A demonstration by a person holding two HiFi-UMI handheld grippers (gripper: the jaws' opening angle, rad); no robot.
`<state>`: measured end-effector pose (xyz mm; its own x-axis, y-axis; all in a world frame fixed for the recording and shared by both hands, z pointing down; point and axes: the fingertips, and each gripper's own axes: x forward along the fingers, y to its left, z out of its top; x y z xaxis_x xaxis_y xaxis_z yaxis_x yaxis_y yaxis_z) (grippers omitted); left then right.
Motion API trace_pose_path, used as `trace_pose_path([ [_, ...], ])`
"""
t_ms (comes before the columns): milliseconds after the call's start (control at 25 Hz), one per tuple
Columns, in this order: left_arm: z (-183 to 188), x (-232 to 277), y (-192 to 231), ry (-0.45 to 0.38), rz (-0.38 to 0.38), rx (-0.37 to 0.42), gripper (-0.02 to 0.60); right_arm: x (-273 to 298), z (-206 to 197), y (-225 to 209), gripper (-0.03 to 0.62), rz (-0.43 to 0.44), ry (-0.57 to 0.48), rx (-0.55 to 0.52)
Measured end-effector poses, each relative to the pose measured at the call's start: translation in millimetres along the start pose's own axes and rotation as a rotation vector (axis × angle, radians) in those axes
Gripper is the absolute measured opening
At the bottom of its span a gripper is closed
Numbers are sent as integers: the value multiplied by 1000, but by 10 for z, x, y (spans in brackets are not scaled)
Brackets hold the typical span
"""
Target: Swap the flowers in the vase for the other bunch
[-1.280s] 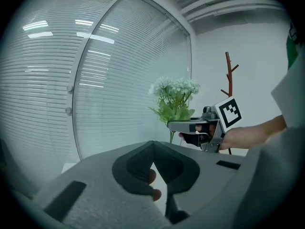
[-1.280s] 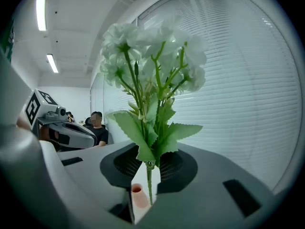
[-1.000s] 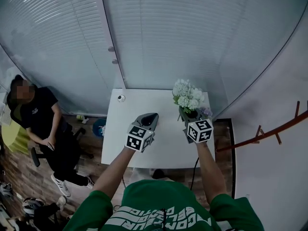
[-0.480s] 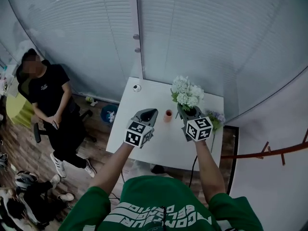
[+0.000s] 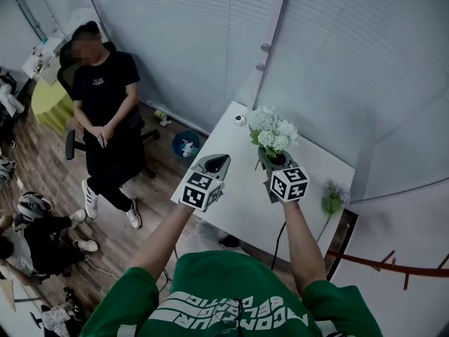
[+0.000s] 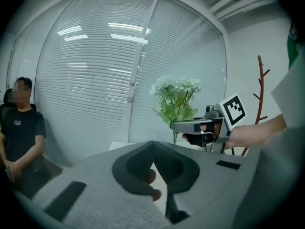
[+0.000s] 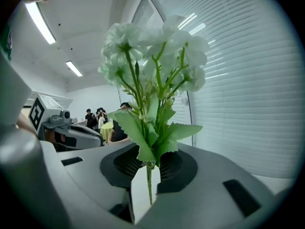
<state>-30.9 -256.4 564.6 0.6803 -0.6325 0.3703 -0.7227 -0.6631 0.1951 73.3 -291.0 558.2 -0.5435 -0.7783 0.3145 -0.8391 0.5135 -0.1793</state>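
Note:
My right gripper (image 5: 269,159) is shut on the stem of a bunch of white flowers (image 5: 273,132) and holds it upright above the white table (image 5: 245,202). In the right gripper view the green stem (image 7: 149,187) runs down between the pads, with the leaves and blooms (image 7: 152,56) above. My left gripper (image 5: 216,161) hovers to the left with its tips together and nothing in it (image 6: 152,144). A small brownish shape shows behind its jaws; I cannot tell what it is. A purple bunch (image 5: 332,196) lies by the table's right edge. No vase is in view.
A person in black (image 5: 105,111) stands left of the table beside a chair and a blue bin (image 5: 186,144). More people sit at lower left (image 5: 35,237). Blinds on glass walls back the table. A small white object (image 5: 240,120) sits on its far corner. A coat rack (image 5: 393,265) stands at right.
The head view has swung, so the table sits further right and the standing person higher. Both grippers moved along with the white flowers. The small red thing seen between them is hidden now.

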Motion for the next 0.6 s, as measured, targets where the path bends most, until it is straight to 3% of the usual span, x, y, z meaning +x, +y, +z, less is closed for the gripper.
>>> trace_pose_path([
  [280, -231, -145, 378, 19, 68, -60, 5, 554, -472, 194, 69, 59, 171, 77],
  [600, -475, -43, 781, 55, 83, -118, 5, 1156, -1428, 233, 69, 65, 449, 292],
])
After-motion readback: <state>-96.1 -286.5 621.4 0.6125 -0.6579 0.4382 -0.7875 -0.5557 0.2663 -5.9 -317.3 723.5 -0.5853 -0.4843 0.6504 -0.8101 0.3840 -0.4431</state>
